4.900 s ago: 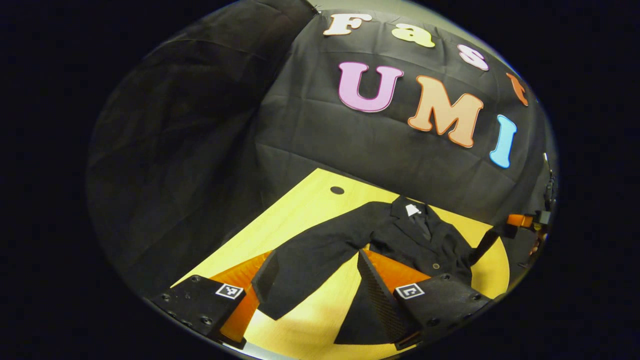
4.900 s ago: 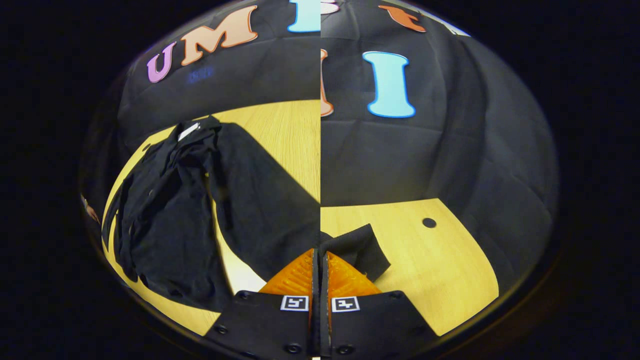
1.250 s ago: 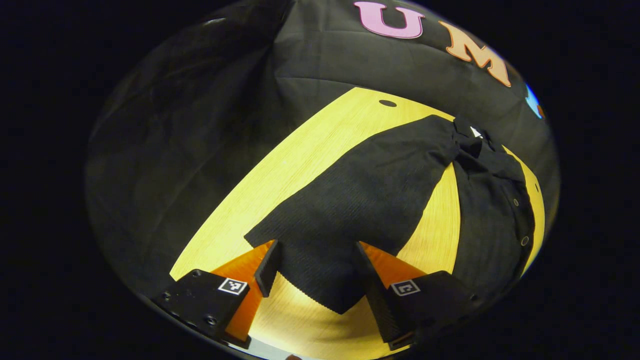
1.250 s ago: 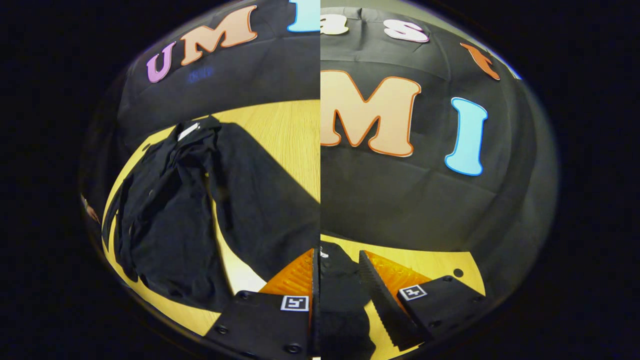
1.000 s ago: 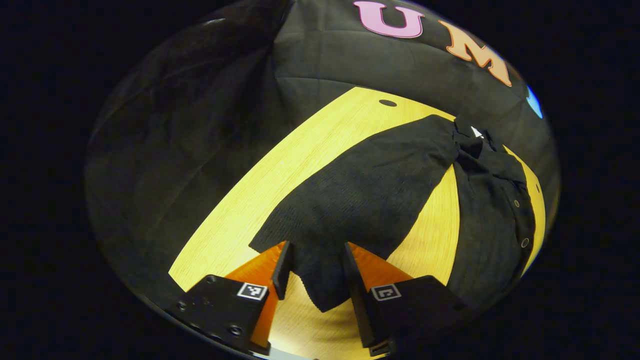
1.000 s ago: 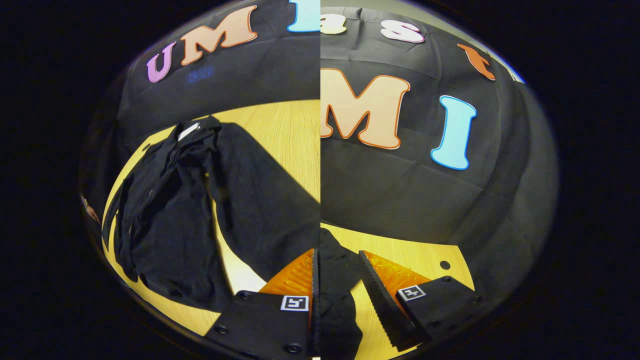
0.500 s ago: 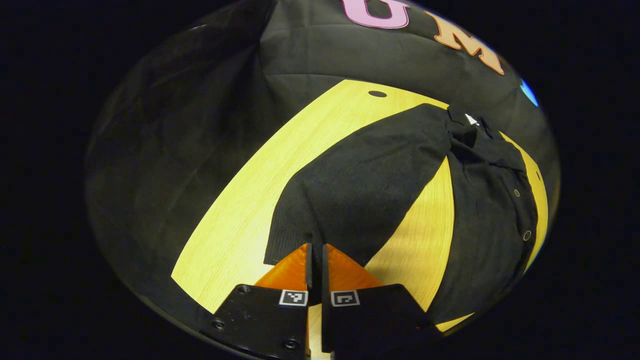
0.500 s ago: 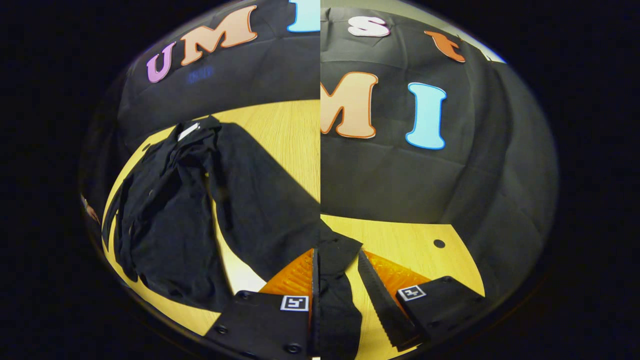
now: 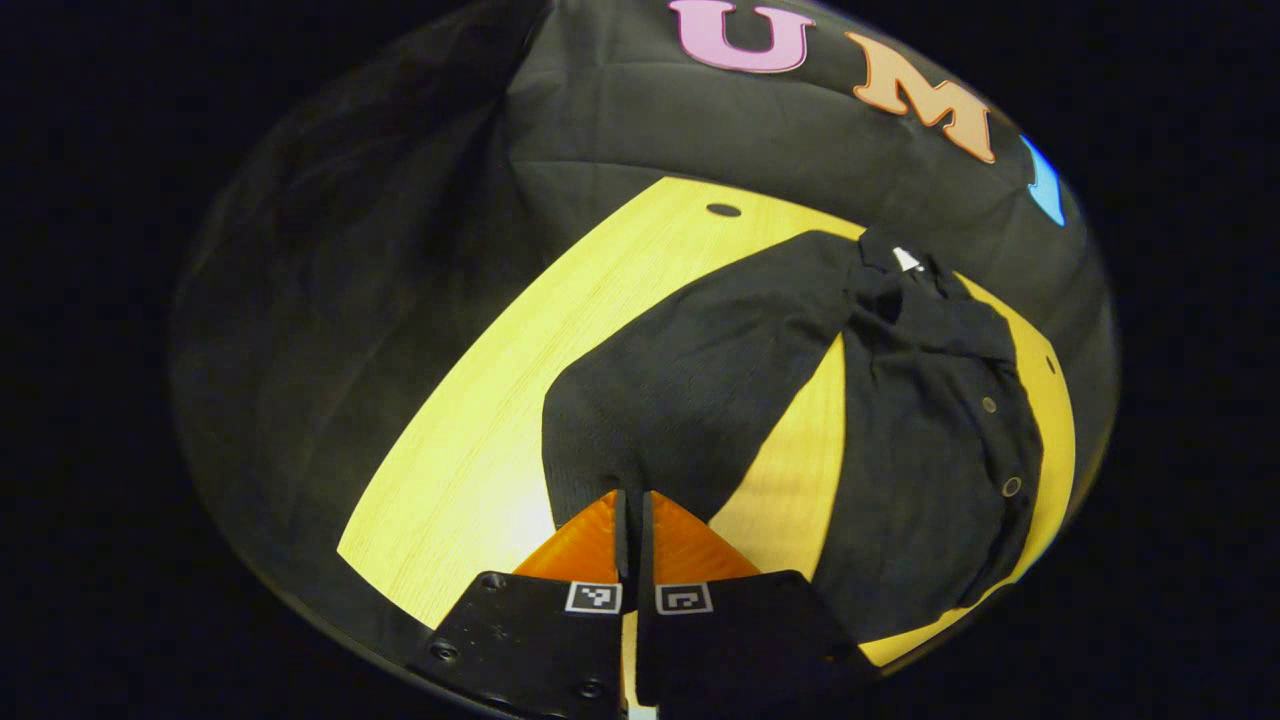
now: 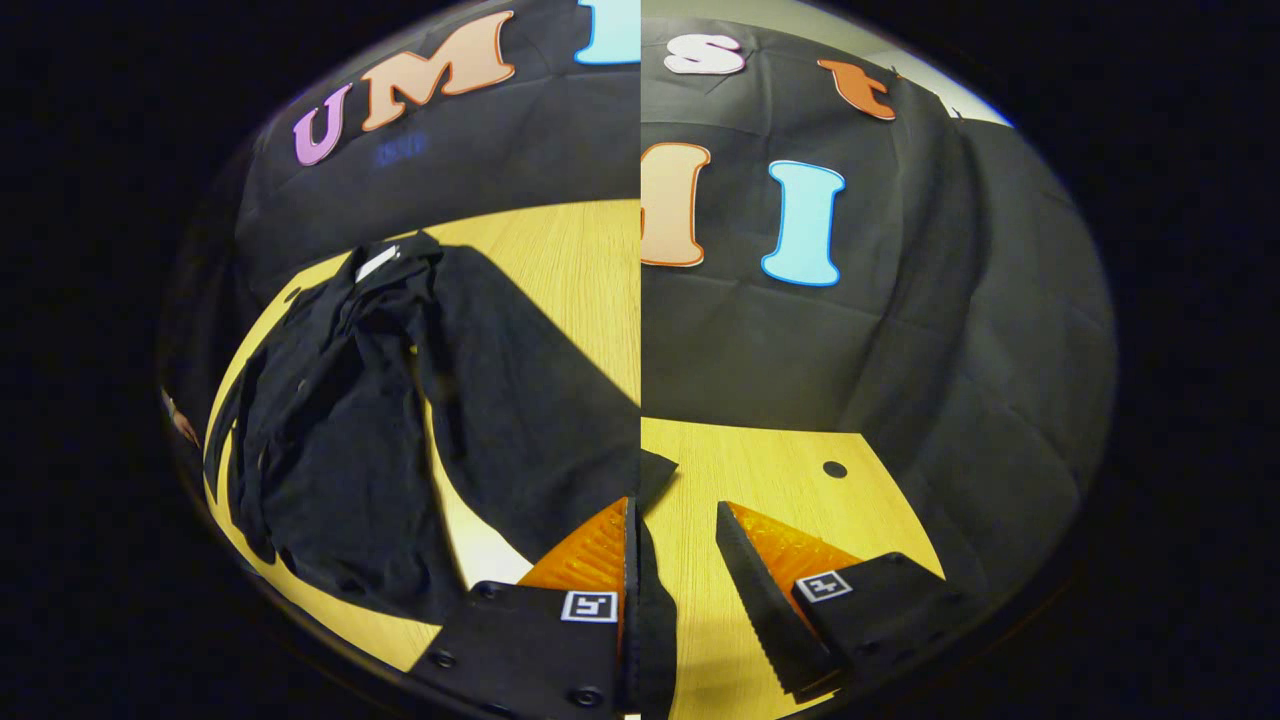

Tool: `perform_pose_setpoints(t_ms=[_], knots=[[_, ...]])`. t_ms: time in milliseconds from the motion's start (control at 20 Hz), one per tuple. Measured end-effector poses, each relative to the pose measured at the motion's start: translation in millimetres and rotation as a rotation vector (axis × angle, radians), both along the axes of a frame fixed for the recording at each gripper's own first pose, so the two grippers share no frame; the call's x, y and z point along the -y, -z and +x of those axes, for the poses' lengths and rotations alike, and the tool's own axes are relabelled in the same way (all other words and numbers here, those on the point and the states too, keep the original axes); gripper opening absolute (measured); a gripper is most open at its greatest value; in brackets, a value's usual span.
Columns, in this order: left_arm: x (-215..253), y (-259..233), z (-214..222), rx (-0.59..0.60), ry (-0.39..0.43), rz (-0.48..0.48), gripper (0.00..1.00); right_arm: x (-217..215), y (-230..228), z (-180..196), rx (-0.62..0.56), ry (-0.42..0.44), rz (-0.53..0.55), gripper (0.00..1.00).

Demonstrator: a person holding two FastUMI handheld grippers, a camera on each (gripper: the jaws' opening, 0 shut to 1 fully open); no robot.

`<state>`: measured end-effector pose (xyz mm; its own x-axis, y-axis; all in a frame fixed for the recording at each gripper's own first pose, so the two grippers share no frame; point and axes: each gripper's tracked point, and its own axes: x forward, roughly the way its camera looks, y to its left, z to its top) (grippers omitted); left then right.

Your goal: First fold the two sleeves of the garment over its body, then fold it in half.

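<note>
Along the left of the left gripper view runs the bare yellow wooden table [image 9: 470, 450], with a small dark hole [image 9: 722, 210] near its far edge at upper middle. At lower middle the left gripper [image 9: 632, 505] has its fingers drawn together, with only a thin slit between them, pinching the end of a black sleeve [image 9: 700, 370]. That sleeve runs up and to the right to the collar, where a small white label [image 9: 906, 260] shows. Right of it, past a wedge of bare wood, lies the body of the black garment [image 9: 930, 450] with its buttons [image 9: 1011, 486] along the right edge.

The two halves of the right gripper view do not line up across a vertical seam at mid-frame. On its left the garment lies rumpled on the table, and the second sleeve [image 10: 520, 400] slants down toward lower middle. There the right gripper [image 10: 672, 520] stands parted, with a strip of black cloth beside one finger and the other finger [image 10: 770, 590] apart from it over bare wood. A dark hole shows farther right.
</note>
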<state>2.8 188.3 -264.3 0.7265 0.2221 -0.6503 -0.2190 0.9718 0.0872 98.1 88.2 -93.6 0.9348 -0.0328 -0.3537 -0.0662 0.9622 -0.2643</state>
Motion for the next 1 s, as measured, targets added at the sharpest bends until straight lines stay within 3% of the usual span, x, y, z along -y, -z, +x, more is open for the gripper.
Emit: perform_pose_setpoints(t_ms=[250, 600, 1000], knots=[[42.9, -53.3, 19.6, 0.093, 0.097, 0.027, 0.0, 26.3, -0.1, -15.3, 0.011, 0.03, 0.025, 0.5], [141.8, -127.3, 73.8, 0.234, 0.28, 0.057, 0.0, 68.7, 2.7, -32.3, 0.015, 0.077, 0.044, 0.5], [275.2, -143.4, 115.6, 0.309, 0.509, 0.074, 0.0, 99.9, 9.6, -37.7, 0.004, 0.096, 0.083, 0.5]])
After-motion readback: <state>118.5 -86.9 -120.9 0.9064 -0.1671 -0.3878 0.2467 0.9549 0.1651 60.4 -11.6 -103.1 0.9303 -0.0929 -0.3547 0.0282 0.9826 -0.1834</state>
